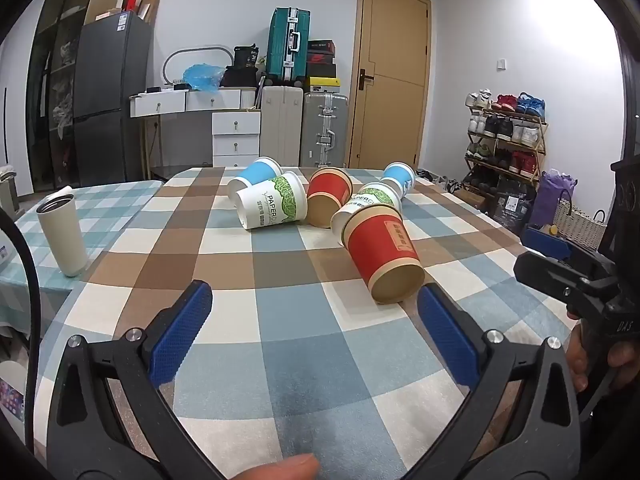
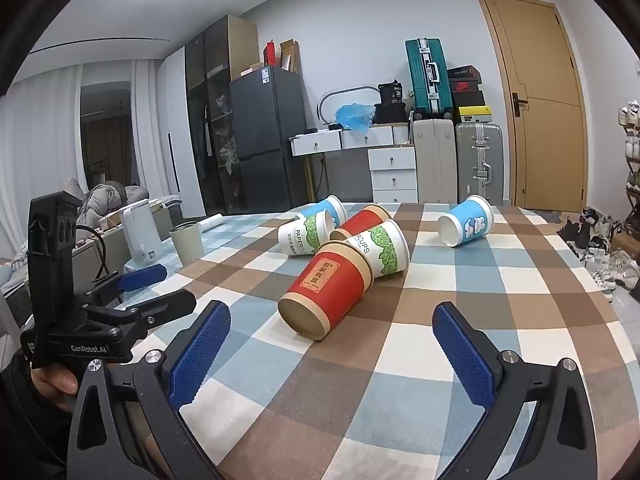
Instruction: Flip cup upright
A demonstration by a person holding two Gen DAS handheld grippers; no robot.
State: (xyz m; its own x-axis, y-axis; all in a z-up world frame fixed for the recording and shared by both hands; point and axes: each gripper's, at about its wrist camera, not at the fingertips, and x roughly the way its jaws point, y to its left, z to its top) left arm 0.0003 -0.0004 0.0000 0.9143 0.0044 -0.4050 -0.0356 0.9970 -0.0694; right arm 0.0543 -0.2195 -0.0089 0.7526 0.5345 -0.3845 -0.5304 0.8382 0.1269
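both grippers are spread wide and carry nothing: the left gripper (image 1: 316, 336) and right gripper (image 2: 332, 352) hover over the checked counter (image 2: 500, 320). the nearest red cup (image 2: 326, 288) lies on its side just ahead, base toward you, mouth against a white-and-green cup (image 2: 380, 246). approach with the right gripper, span the wall mid-body, close lightly to avoid crushing the paper, lift clear of its neighbours, then rotate the mouth upward.

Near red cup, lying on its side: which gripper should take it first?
Probably the right. The near red cup lies almost centred ahead of the open right gripper, base toward it. For the open left gripper it sits off by the right finger.
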